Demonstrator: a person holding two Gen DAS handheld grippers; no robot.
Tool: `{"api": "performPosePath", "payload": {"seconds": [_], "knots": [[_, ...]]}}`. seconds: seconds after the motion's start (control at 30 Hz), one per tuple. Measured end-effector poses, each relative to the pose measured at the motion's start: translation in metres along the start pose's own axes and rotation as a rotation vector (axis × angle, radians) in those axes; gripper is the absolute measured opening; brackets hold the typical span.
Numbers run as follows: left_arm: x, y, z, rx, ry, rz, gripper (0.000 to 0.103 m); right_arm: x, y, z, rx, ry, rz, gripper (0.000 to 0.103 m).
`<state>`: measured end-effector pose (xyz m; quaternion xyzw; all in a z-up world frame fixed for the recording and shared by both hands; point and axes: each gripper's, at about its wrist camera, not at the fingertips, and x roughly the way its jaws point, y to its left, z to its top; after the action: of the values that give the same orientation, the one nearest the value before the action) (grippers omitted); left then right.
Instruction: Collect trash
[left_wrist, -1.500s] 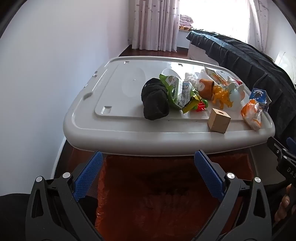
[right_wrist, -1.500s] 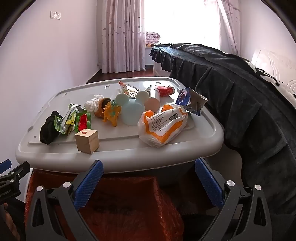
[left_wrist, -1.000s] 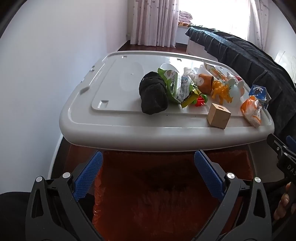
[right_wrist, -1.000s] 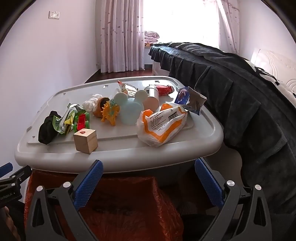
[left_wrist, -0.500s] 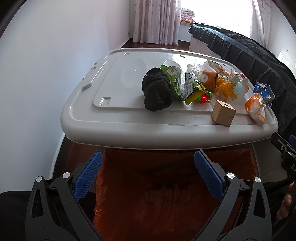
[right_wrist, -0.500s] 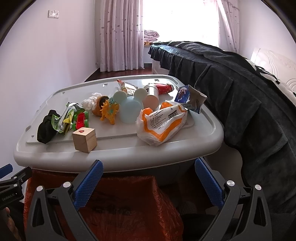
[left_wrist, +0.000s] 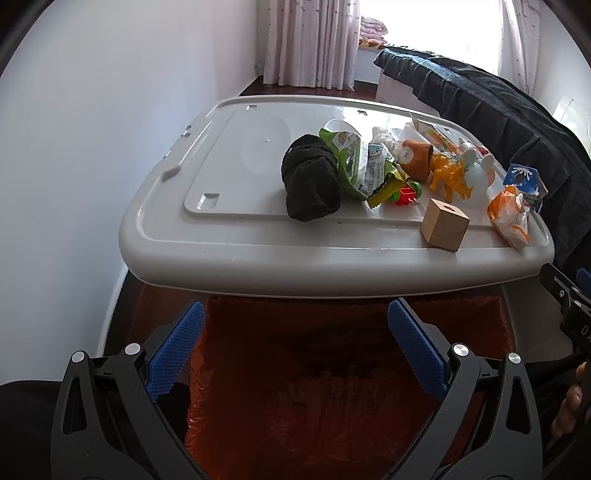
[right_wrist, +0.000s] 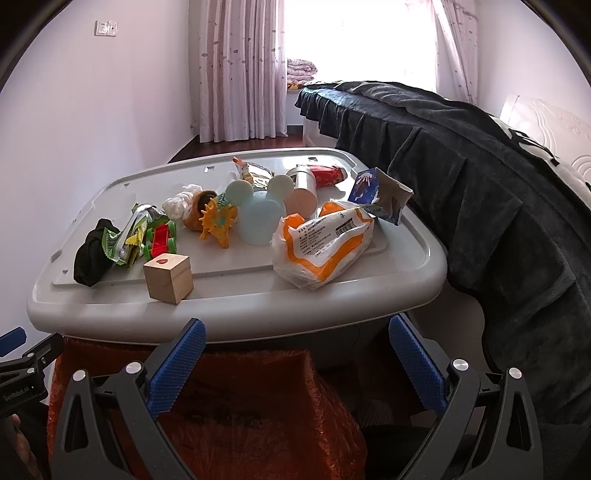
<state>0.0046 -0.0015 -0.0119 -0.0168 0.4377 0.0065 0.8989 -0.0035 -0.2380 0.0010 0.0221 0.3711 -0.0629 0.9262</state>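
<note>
A grey bin lid serves as a table with trash and toys on it. Trash: a green snack wrapper, an orange-and-white bag, a blue carton, a red wrapper and crumpled white tissue. An orange trash bag hangs open below the lid's front edge. My left gripper and right gripper are both open and empty, above the bag, short of the lid.
Toys on the lid: black sock, wooden cube, yellow dinosaur, pale blue mouse-ear cup, red-green car. A bed with a dark cover stands at the right. A white wall runs along the left.
Both grippers stay open. The left wrist view has shifted slightly, swaying left and back over the bag; the right gripper has edged a little closer to the lid.
</note>
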Motion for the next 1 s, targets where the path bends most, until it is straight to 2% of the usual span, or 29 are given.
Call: {"api": "performPosePath", "payload": {"seconds": [1.0], "knots": [[0.0011, 0.0043, -0.0006, -0.009, -0.001, -0.002, 0.097, 0.0005, -0.0020, 0.0009, 0.014, 0.002, -0.004, 0.098]]}}
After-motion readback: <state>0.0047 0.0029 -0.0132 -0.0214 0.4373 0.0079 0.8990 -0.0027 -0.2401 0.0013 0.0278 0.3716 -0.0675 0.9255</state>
